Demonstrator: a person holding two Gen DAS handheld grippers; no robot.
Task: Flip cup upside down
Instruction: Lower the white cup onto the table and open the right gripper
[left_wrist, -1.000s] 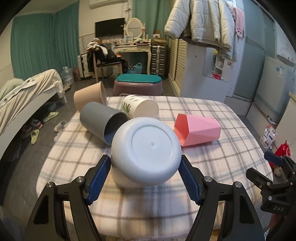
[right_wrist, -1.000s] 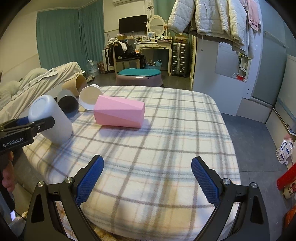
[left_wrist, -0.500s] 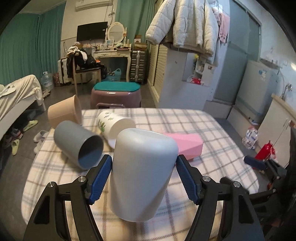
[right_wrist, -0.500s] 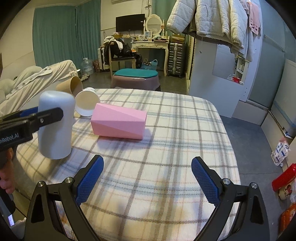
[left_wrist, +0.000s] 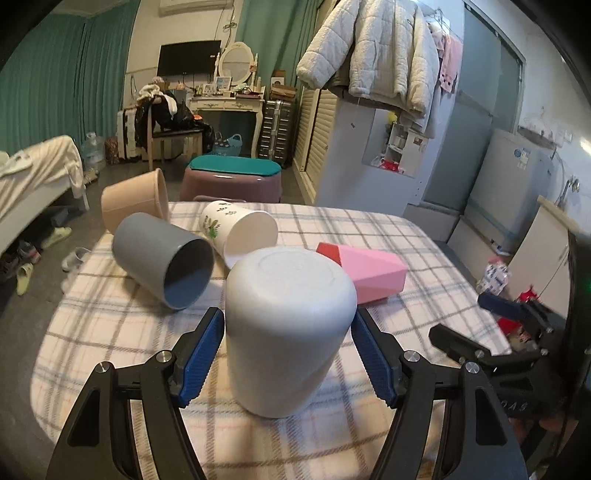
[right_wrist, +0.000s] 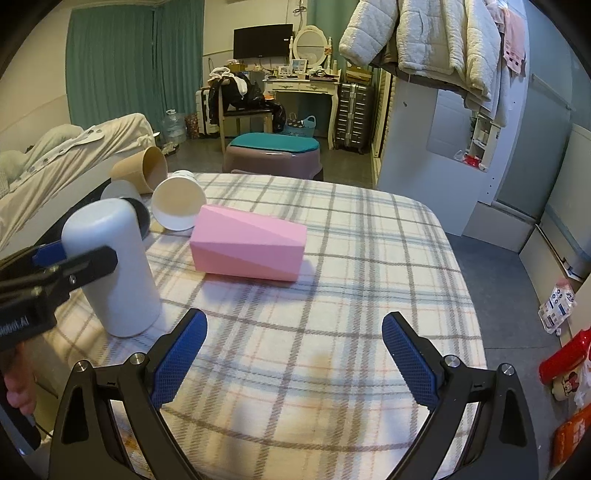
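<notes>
A pale grey-white cup (left_wrist: 288, 325) stands upside down on the plaid table, base up; it also shows in the right wrist view (right_wrist: 110, 266). My left gripper (left_wrist: 288, 354) straddles it with small gaps between its blue pads and the cup wall, so it looks open. My right gripper (right_wrist: 291, 362) is open and empty over the near middle of the table. A pink faceted cup (right_wrist: 247, 245), a dark grey cup (left_wrist: 162, 258), a white leaf-print cup (left_wrist: 240, 229) and a beige cup (left_wrist: 133, 197) lie on their sides.
The plaid-covered table (right_wrist: 351, 295) has a rounded edge. A purple stool with a teal seat (right_wrist: 273, 153) stands behind it. A bed (right_wrist: 66, 155) is on the left and a white cabinet (right_wrist: 443, 129) on the right.
The pale cup went from tilted in my left gripper to standing upside down on the table. The left pads have spread slightly off its sides. The right gripper barely moved.
</notes>
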